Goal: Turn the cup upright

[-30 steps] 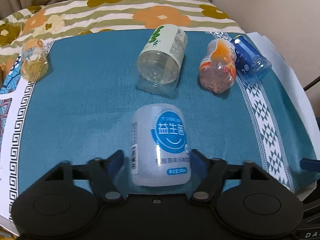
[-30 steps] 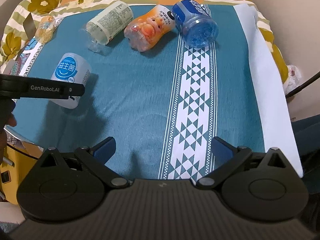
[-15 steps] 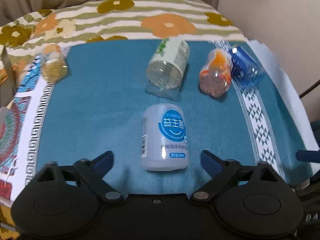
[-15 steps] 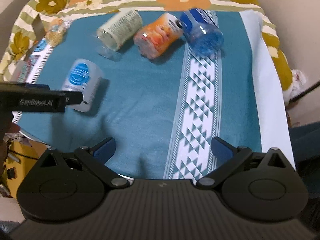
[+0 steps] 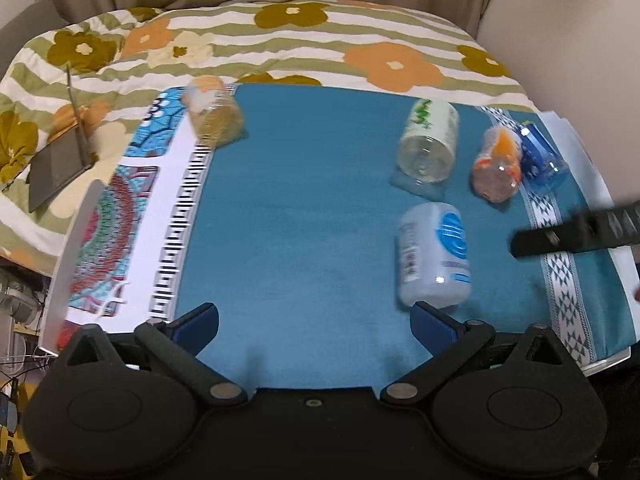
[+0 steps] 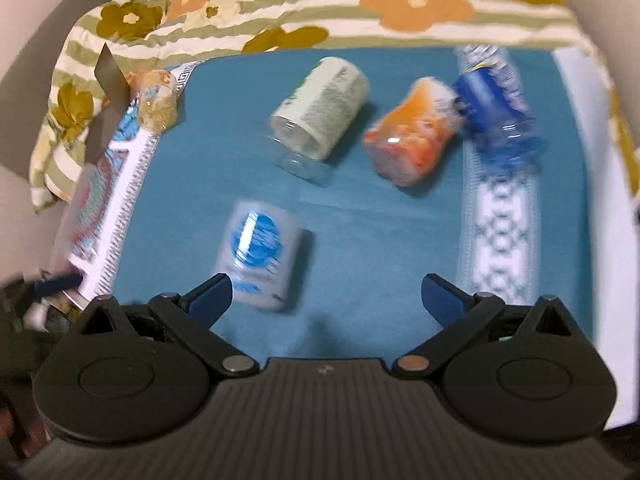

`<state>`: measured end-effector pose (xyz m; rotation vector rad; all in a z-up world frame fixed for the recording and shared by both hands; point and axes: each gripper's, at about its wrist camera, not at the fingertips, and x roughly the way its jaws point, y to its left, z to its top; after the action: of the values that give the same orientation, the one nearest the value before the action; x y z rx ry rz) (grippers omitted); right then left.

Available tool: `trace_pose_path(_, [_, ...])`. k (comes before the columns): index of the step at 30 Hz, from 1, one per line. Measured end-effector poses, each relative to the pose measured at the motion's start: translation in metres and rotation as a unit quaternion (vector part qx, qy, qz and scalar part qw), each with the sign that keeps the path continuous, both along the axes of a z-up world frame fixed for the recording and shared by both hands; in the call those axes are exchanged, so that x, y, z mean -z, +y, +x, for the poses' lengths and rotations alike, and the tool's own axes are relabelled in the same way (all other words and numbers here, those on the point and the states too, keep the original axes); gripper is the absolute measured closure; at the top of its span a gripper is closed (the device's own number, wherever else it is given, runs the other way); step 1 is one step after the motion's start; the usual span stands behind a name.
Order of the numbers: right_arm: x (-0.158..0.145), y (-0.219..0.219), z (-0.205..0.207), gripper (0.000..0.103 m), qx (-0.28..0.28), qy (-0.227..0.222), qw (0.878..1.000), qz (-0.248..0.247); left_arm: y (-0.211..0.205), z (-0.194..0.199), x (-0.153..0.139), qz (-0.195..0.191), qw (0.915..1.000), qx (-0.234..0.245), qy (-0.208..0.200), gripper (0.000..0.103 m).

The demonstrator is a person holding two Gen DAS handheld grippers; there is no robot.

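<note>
Now, white cup (image 5: 434, 254): on its side near the teal cloth's (image 5: 300, 220) near edge, unheld.
Left gripper (image 5: 314, 322): jaws spread, empty.
Right gripper (image 6: 326, 294): jaws spread beside the cup, likely lining up.

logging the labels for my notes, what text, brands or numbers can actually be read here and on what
Nothing can be read with confidence in these frames.
White cup with blue round logo: white characters in the logo and small print below, too blurred.
Green-labelled cup: dense small print and a green mark, too small.
Orange cup: label blurred.
Blue cup: label blurred.
Yellowish cup: no legible text.
Patterned mat: a dark mark, possibly a digit, unclear.
</note>
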<state>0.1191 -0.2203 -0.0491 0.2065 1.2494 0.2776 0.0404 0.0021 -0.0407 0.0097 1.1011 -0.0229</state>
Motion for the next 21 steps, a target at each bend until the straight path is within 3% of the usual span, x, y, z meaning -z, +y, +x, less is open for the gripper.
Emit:
trace_pose_path(5, [0.026, 0.012, 0.038, 0.0, 0.055, 0.068, 0.994, 0.064, 0.031, 0.002, -0.001, -0.006, 0.9999, -0.011, -0.002, 0.0])
trace_pose_path(8, [0.043, 0.019, 0.053, 0.0, 0.079, 0.097, 0.989, 0.078, 0.046, 0.006, 0.006, -0.015, 0.9997, -0.016, 0.009, 0.0])
trace_pose_path(10, [0.048, 0.023, 0.059, 0.009, 0.085, 0.107, 0.988, 0.077, 0.054, 0.007, 0.011, -0.021, 0.9995, -0.016, 0.017, 0.0])
trace_pose_path(15, [0.059, 0.033, 0.063, 0.012, 0.087, 0.116, 0.987, 0.064, 0.068, 0.012, 0.019, -0.034, 0.9988, -0.019, 0.031, 0.0])
trace_pose_path(19, [0.065, 0.036, 0.063, 0.028, 0.09, 0.123, 0.986, 0.065, 0.075, 0.017, 0.023, -0.037, 0.9986, -0.016, 0.035, 0.0])
trace_pose_path(21, [0.066, 0.035, 0.063, 0.029, 0.093, 0.121, 0.986, 0.066, 0.076, 0.019, 0.023, -0.039, 0.9985, -0.015, 0.036, 0.0])
